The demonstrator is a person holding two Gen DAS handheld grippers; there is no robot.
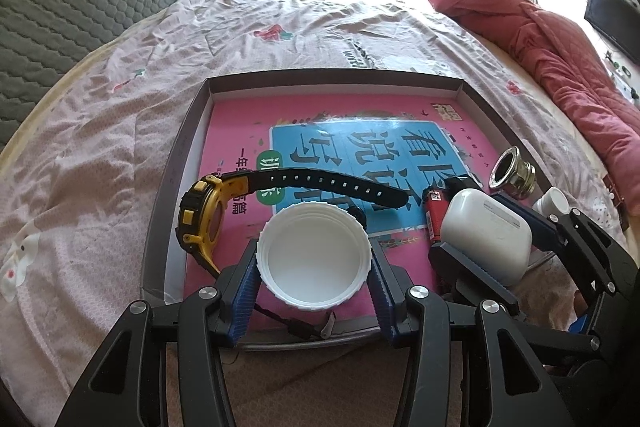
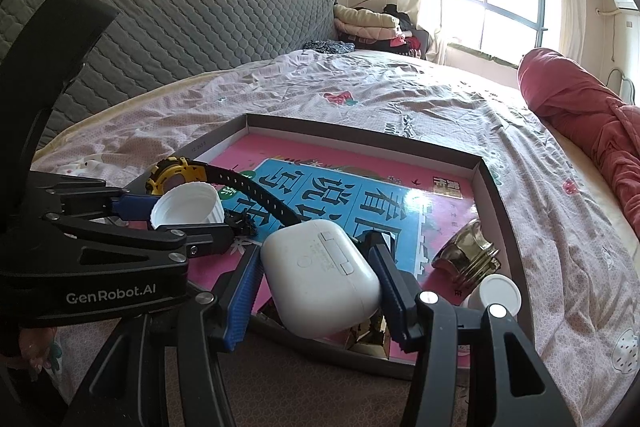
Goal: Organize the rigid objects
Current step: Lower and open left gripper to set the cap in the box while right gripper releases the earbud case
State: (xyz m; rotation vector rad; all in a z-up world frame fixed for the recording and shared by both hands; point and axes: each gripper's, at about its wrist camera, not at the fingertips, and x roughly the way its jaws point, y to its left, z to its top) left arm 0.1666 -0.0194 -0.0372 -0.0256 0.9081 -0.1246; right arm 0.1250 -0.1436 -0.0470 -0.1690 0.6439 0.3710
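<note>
My left gripper is shut on a white ribbed jar lid, open side up, held over the near part of a shallow grey tray. In the right wrist view the same lid sits in that gripper at the left. My right gripper is shut on a white earbuds case, also seen as the earbuds case in the left wrist view. A yellow and black watch lies in the tray beside the lid, its strap stretching right.
The tray holds a pink and blue book, a red lighter, a metal threaded fitting and a small white bottle. It lies on a bed with a pink patterned sheet. A red quilt lies at the right, a grey padded headboard behind.
</note>
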